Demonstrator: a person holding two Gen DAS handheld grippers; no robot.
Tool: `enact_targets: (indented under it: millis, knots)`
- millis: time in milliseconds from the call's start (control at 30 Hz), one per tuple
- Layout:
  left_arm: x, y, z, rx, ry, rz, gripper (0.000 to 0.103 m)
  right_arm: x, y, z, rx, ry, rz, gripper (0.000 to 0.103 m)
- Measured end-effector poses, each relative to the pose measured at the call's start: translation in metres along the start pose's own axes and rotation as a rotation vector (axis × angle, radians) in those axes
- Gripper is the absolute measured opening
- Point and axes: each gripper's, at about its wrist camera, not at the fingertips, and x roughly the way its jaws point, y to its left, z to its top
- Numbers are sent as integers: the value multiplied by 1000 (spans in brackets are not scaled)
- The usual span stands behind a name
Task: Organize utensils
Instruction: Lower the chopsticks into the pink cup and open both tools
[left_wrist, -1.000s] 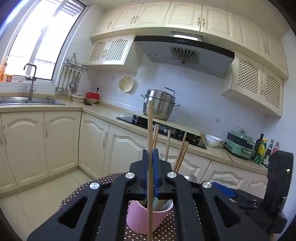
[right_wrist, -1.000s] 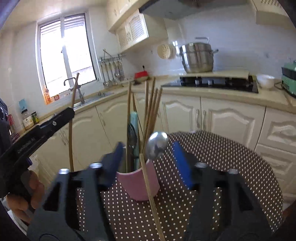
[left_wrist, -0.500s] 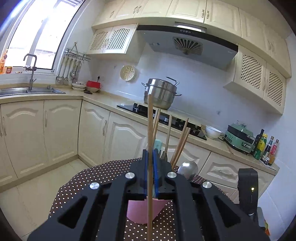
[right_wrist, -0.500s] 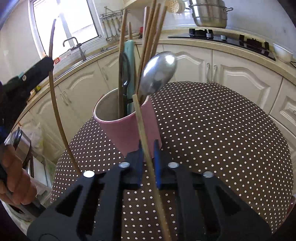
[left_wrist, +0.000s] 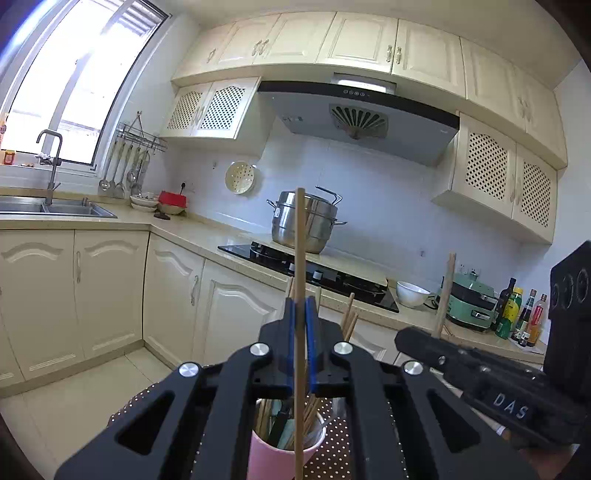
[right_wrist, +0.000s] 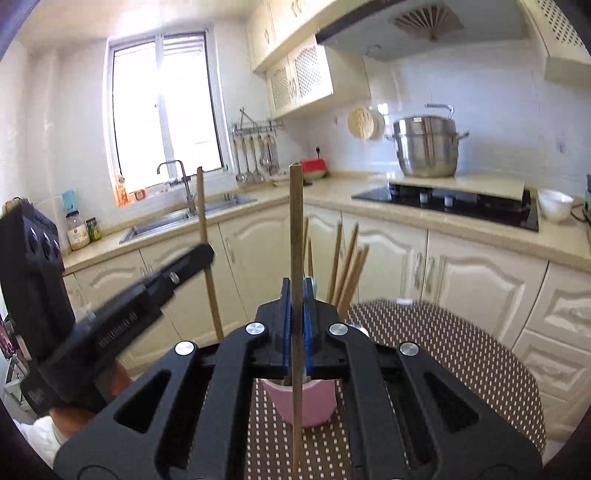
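Note:
A pink cup (left_wrist: 280, 459) (right_wrist: 314, 404) holding several wooden chopsticks (right_wrist: 347, 264) and other utensils stands on the brown polka-dot table (right_wrist: 454, 350). My left gripper (left_wrist: 300, 314) is shut on one upright chopstick (left_wrist: 299, 240), held above the cup. My right gripper (right_wrist: 295, 295) is shut on another upright chopstick (right_wrist: 295, 221), just in front of the cup. Each gripper shows in the other's view: the right one (left_wrist: 480, 365) with its chopstick (left_wrist: 445, 291), the left one (right_wrist: 122, 321) with its chopstick (right_wrist: 207, 254).
Cream kitchen cabinets (left_wrist: 110, 291) run behind the table. A steel pot (left_wrist: 306, 221) sits on the black hob (left_wrist: 314, 273). A sink (right_wrist: 184, 218) lies under the window. A white bowl (left_wrist: 412, 293), a green appliance (left_wrist: 471, 301) and bottles (left_wrist: 517, 314) stand on the counter.
My right gripper closed on a chopstick and lifted it upright in front of the cup. My left gripper rose with its chopstick, so the cup sits lower in its view.

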Motion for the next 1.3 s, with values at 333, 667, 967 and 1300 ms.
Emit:
enact_targets:
  millis: [333,667,967,1300]
  knots:
    - [16,-2,13,25,-100,2,6,1,9,50,-15,-171,0,5]
    - [42,8,-7,48,-112,36,6,27,3,39,8,-193,-13,5]
    - [55,14,-40,66,50,50,6,43,4,19,13,-120,-5,6]
    - [53,18,-66,64,114,85,7,46,3,2,12,-74,-23,6]
